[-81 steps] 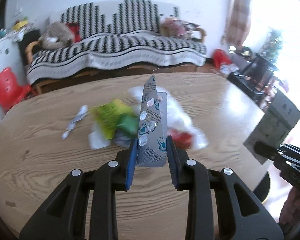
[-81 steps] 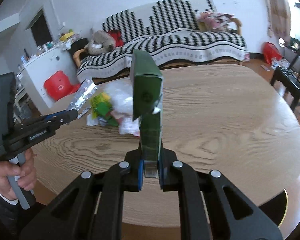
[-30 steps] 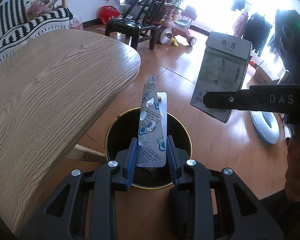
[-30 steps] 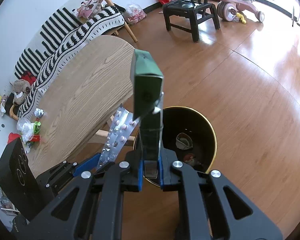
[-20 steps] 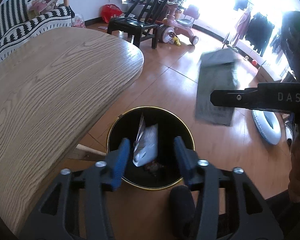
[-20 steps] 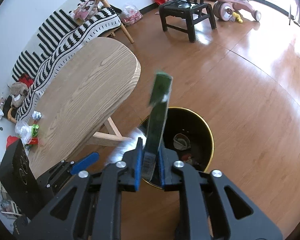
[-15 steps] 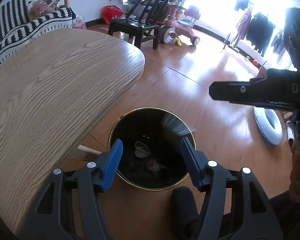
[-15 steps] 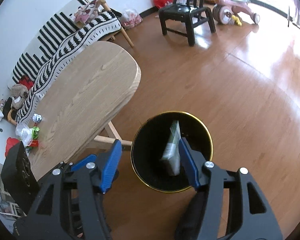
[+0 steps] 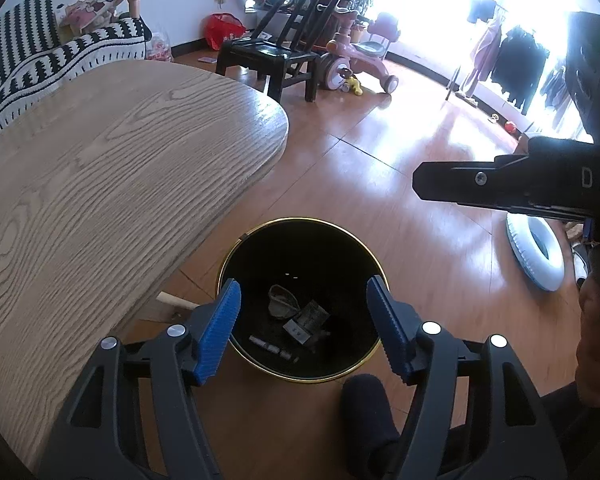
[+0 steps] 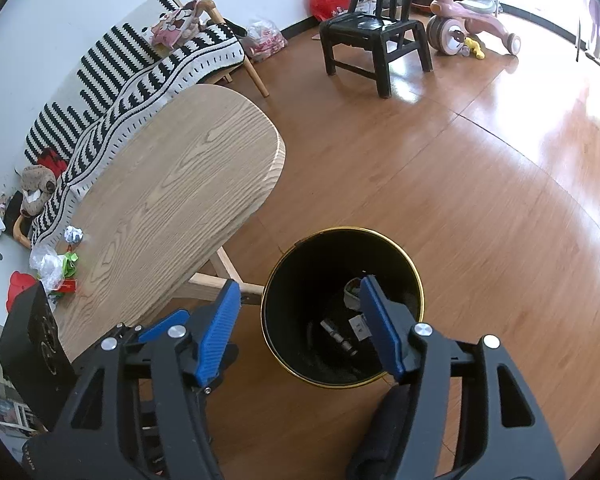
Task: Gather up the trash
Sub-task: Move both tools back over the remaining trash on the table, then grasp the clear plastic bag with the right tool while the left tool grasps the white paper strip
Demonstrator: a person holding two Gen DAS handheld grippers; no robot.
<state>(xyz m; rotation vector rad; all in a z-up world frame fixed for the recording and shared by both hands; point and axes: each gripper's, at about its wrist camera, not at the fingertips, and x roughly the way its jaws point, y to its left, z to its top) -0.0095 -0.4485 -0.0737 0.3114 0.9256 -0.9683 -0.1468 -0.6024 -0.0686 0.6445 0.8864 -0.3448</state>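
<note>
**Both claws empty above the bin**

You held the left gripper [image 9: 303, 328] and the right gripper [image 10: 296, 326] over the black bin [image 9: 236, 256], each angled down at its mouth. The jaws of both were spreading, with nothing between them. Trash lay at the bottom of the bin: a crumpled scrap [image 9: 281, 300], a flat grey packet [image 9: 306, 320] beside it. More litter [image 10: 58, 268] sat on the wooden table [image 10: 172, 192] beside the bin, at the table's far end.
</note>
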